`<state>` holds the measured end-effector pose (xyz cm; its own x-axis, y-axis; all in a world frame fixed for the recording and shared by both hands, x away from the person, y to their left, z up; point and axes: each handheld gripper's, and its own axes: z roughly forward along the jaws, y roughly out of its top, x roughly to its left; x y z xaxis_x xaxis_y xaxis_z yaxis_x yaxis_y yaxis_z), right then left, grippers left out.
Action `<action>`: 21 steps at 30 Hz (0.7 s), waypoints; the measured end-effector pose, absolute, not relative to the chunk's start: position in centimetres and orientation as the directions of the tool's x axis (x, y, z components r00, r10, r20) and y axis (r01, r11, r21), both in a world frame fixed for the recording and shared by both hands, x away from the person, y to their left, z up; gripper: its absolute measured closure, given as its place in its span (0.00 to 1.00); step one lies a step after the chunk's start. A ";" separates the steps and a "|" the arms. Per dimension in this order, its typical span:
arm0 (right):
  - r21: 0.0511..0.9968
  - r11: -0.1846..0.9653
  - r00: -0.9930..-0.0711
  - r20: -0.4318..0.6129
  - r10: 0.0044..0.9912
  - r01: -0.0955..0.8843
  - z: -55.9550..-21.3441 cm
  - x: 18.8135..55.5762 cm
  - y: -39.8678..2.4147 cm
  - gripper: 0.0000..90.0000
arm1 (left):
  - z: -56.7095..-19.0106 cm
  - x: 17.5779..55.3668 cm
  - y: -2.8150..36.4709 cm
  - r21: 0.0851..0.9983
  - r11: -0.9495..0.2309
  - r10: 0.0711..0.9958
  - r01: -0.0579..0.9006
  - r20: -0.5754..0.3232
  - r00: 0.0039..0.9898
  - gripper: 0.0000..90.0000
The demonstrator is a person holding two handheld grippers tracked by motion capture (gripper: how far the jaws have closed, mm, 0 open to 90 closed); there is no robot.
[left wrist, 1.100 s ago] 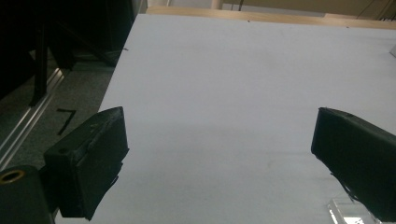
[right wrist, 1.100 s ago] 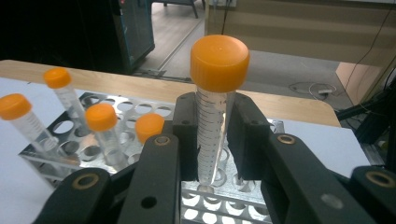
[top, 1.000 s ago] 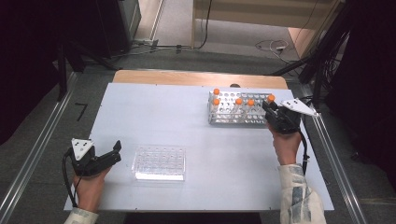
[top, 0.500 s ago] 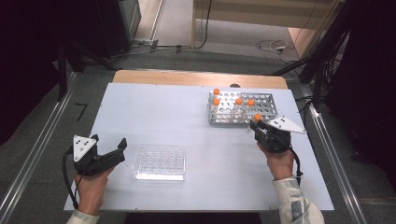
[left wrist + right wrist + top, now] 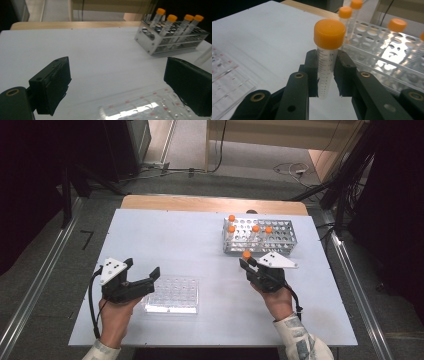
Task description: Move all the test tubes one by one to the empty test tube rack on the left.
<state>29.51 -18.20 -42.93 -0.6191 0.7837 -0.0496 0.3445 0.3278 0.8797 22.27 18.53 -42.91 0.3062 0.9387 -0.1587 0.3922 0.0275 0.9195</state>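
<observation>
My right gripper (image 5: 325, 75) pinches a clear graduated tube (image 5: 325, 72) with an orange cap, holding it upright above the white table (image 5: 175, 240), just clear of the metal rack (image 5: 282, 232). In the high view the rack sits at about one o'clock from that gripper, with four more orange-capped tubes standing in it. My left gripper (image 5: 142, 275) hangs with its jaws spread wide and nothing between them, just at nine o'clock of the clear well plate (image 5: 172, 295).
</observation>
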 end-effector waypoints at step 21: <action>0.849 0.422 -0.730 -0.066 0.681 0.317 -44.3 27.8 -14.3 0.80 | -41.9 23.4 9.6 0.932 -0.114 0.828 0.344 -0.102 0.551 0.19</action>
